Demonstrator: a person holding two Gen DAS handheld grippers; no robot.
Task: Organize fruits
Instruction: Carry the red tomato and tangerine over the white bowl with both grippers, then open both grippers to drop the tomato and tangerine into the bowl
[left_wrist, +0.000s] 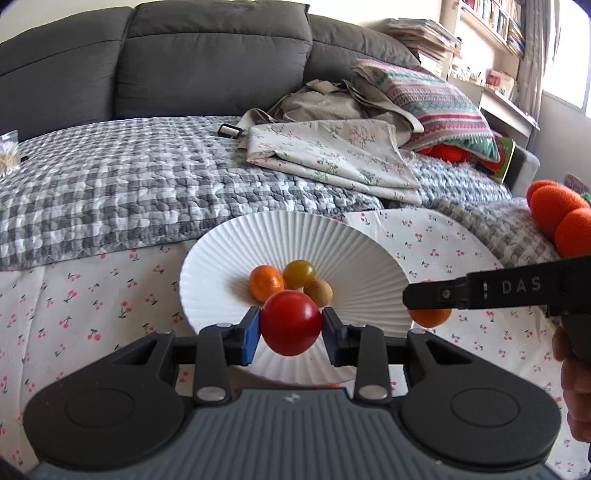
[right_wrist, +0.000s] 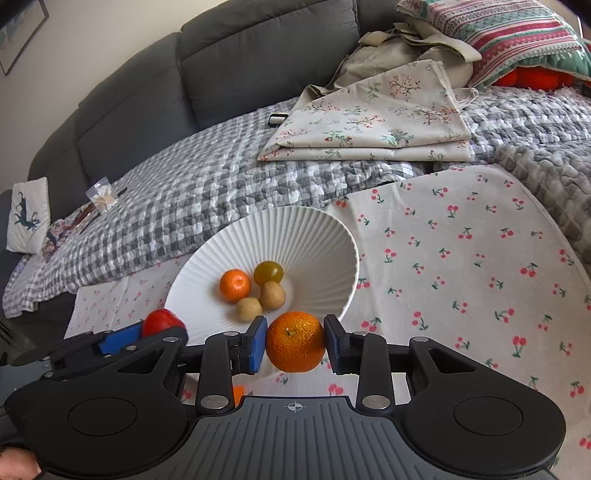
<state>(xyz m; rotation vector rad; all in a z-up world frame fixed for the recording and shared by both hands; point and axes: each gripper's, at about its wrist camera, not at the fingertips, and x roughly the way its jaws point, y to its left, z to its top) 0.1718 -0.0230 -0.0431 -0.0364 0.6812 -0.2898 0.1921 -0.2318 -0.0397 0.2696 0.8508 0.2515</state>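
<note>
White bowl (right_wrist: 207, 266): ribbed, wide and shallow, resting on a cherry-print cloth (right_wrist: 461, 258) spread over a sofa seat; it is where the fruit is being gathered.
Fruit already in the bowl: a small orange (right_wrist: 235, 285), a yellow-green round fruit (right_wrist: 268, 272) and two pale tan round fruits (right_wrist: 273, 294) lie clustered at the bottom, touching one another.
Left gripper (left_wrist: 291, 325): jaws clamped on a red tomato (left_wrist: 291, 322), blue pads pressed to either side, held above the near part of the bowl, apparently ready to be lowered in.
Right gripper (right_wrist: 295, 341): jaws clamped on a larger orange (right_wrist: 295, 341), held just outside the bowl's near right rim, above the cloth, seemingly waiting its turn.
Why both hover: each tool carries one fruit, and by my judgement the bowl's small flat bottom suits one drop at a time.
In the way: the two grippers sit close side by side at the near rim, so they could bump; the cluster already fills the centre, so a new fruit may roll.
Around: a grey checked quilt (right_wrist: 184, 195) behind the bowl, folded floral fabric (right_wrist: 369, 125) further back, a striped cushion (right_wrist: 517, 33) and dark grey sofa back (right_wrist: 221, 66) beyond.
Loose fruit: a sliver of orange colour shows beneath the right gripper; I cannot tell what it is.
</note>
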